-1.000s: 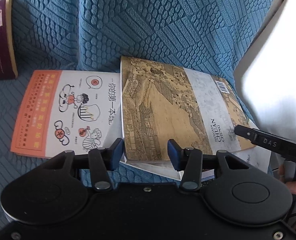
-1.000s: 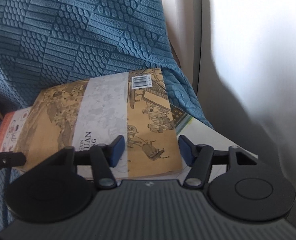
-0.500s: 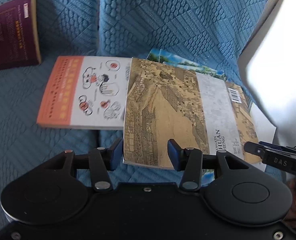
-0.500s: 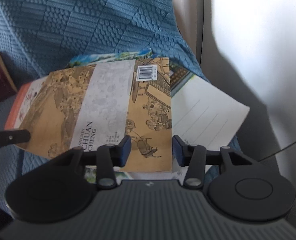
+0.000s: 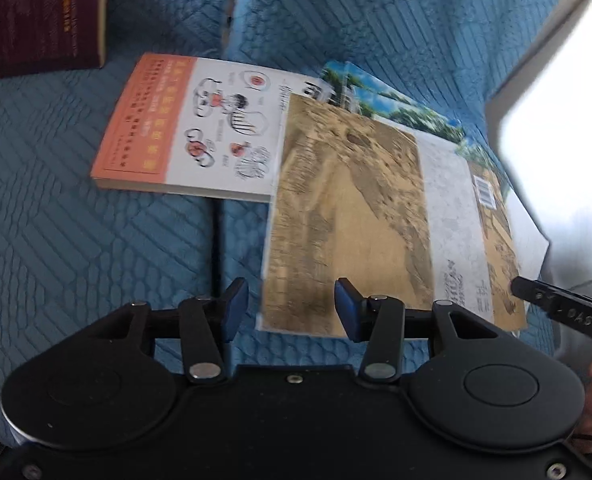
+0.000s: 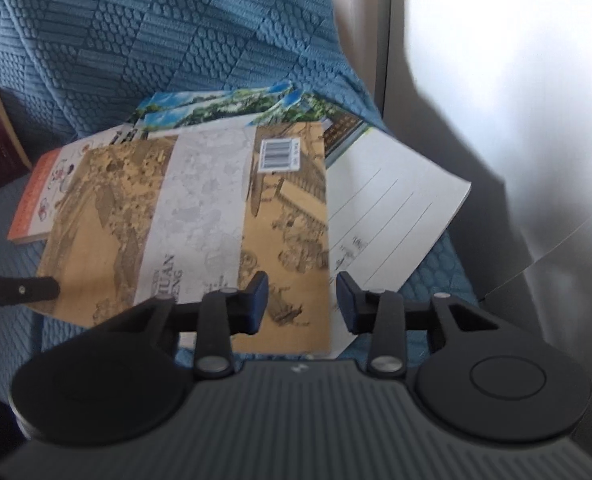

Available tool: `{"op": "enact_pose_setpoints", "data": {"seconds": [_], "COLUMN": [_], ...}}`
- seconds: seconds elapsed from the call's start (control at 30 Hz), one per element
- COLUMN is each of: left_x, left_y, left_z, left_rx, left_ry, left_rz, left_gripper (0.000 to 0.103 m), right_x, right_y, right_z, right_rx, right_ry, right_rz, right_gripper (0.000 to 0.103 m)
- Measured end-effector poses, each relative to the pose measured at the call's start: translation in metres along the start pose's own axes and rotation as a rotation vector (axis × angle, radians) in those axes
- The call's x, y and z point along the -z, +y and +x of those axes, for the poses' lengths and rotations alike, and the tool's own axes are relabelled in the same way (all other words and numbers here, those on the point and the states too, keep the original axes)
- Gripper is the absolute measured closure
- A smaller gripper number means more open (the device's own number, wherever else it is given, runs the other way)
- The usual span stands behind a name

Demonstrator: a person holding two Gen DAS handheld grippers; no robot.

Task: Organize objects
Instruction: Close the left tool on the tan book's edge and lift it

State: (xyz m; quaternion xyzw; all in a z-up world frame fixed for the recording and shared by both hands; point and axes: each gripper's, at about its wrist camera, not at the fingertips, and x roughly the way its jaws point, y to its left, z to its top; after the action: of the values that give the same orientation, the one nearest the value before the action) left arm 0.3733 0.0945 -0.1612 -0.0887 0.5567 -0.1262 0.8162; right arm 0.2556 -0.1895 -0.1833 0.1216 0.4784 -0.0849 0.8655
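Both claws sit half-spread, pinching nothing: the right gripper (image 6: 302, 300), whose jaws have just been closing, and the left gripper (image 5: 291, 310) straddle the near edge of the tan book (image 5: 348, 220), now slid nearer across the blue sofa cover (image 5: 75, 240), uncovering postcards (image 6: 231, 104) behind it, probably for stacking.

sofa cover (image 5: 75, 240): blue, quilted w/ blocks of ribs & scale-like bumps
top book (image 5: 348, 220): tan/ochre old-style painted scene, pale grey marbled band across, white barcode patch
second book (image 5: 183, 128): orange strip on one side, rest white w/ black & red cartoon figs
third book (image 5: 43, 16): dark maroon, cream page edge
card (image 6: 396, 208): white, thin ruled lines
photo cards (image 6: 215, 108): blue sky, green trees
gripper pads (image 5: 233, 308): dark blue; bodies black
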Motion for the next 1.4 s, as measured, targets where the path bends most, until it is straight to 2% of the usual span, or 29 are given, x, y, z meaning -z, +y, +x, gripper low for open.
{"op": "enact_pose_setpoints", "data": {"seconds": [0.1,0.23,0.33,0.4,0.57,0.7,0.77,0.87,0.97,1.0,1.07,1.13,1.23,1.3,1.4], "left_x": [-0.005,-0.013,-0.016,-0.017,-0.019,-0.021,-0.023,-0.026,-0.026,-0.024,-0.018,-0.013,-0.010,-0.010,-0.013], "left_y": [0.013,0.024,0.023,0.020,0.015,0.022,0.031,0.054,0.062,0.060,0.051,0.044,0.044,0.042,0.035], "left_z": [0.003,0.012,0.020,0.026,0.032,0.029,0.022,0.015,0.020,0.025,0.035,0.039,0.037,0.034,0.025], "left_rx": [0.041,0.101,0.138,0.145,0.153,0.204,0.276,0.468,0.566,0.575,0.537,0.496,0.500,0.496,0.481], "left_ry": [0.004,0.032,0.046,0.062,0.060,0.073,0.069,0.073,0.115,0.149,0.197,0.200,0.178,0.161,0.146], "left_rz": [-0.051,-0.090,-0.083,-0.066,-0.049,-0.066,-0.101,-0.242,-0.311,-0.320,-0.305,-0.299,-0.354,-0.356,-0.341], "left_gripper": [0.049,0.048,0.051,0.058,0.058,0.068,0.068,0.072,0.076,0.079,0.086,0.092,0.093,0.093,0.093], "right_x": [-0.011,-0.025,-0.028,-0.027,-0.024,-0.024,-0.023,-0.023,-0.023,-0.023,-0.022,-0.022,-0.022,-0.022,-0.018], "right_y": [-0.010,-0.030,-0.036,-0.034,-0.020,-0.012,-0.011,-0.015,-0.020,-0.021,-0.021,-0.020,-0.024,-0.029,-0.029], "right_z": [0.000,0.015,0.025,0.031,0.034,0.034,0.034,0.033,0.032,0.032,0.032,0.031,0.030,0.024,0.000], "right_rx": [-0.014,-0.064,-0.107,-0.125,-0.141,-0.132,-0.125,-0.132,-0.142,-0.145,-0.145,-0.143,-0.153,-0.162,-0.157], "right_ry": [-0.029,-0.017,-0.009,0.004,-0.006,-0.013,-0.015,-0.022,-0.033,-0.036,-0.042,-0.045,-0.045,-0.039,-0.081], "right_rz": [0.011,0.117,0.165,0.171,0.093,0.045,0.043,0.071,0.115,0.127,0.138,0.136,0.176,0.243,0.312], "right_gripper": [0.061,0.050,0.050,0.050,0.050,0.049,0.048,0.048,0.048,0.048,0.048,0.048,0.048,0.048,0.048]}}
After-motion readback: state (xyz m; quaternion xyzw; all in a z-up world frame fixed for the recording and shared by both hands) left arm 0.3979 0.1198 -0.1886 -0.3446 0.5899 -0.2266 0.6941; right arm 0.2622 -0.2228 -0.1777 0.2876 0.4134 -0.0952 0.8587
